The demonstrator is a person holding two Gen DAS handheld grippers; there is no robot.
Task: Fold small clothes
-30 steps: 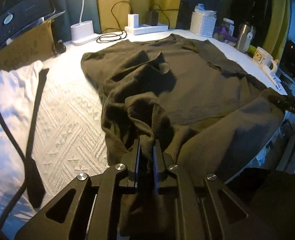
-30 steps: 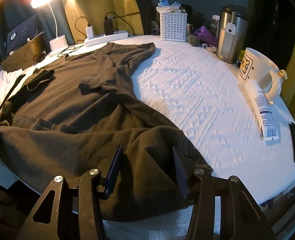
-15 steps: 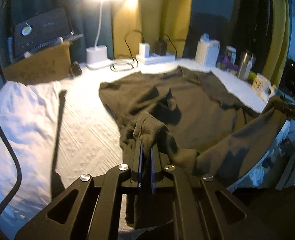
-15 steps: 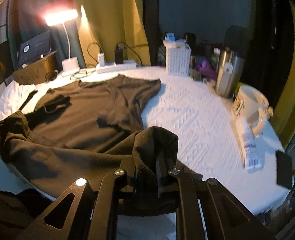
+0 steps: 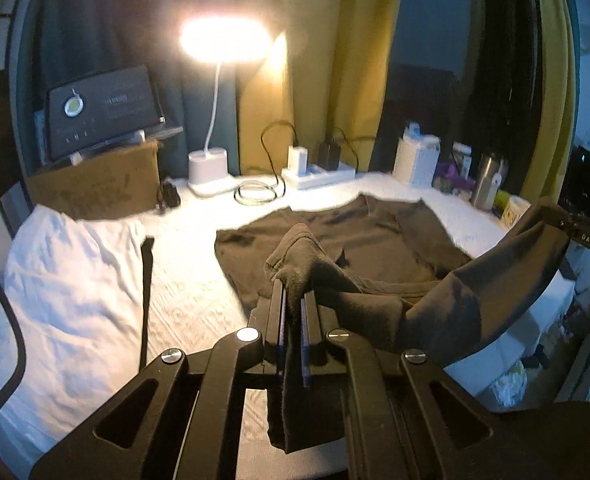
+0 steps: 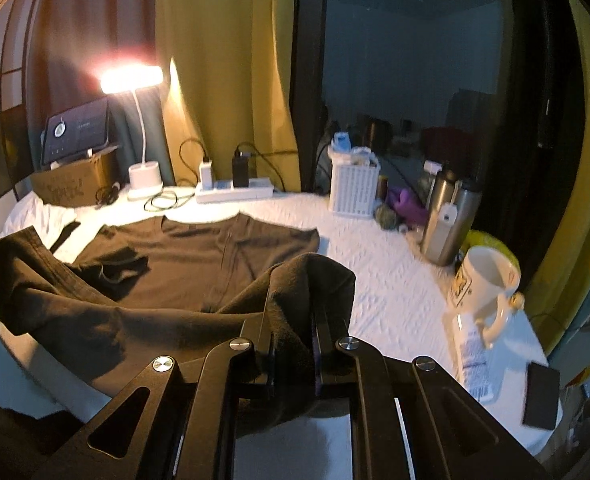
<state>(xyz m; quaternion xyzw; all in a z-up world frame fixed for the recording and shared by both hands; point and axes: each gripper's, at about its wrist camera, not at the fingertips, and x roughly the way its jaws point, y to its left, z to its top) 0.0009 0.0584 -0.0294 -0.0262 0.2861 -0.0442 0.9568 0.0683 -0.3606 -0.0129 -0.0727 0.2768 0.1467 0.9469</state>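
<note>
Holding the dark shirt [image 5: 375,236] by its near hem, we had the left gripper [image 5: 293,304] and right gripper [image 6: 293,320] each with jaws pinching fabric. The hem hung raised over the bench's [image 6: 375,272] near edge; the collar end lay flat. We judged the first fold begun, unfinished.

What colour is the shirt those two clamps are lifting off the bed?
Dark brown, plain with no pattern. The shirt shows best in the right wrist view.
</note>
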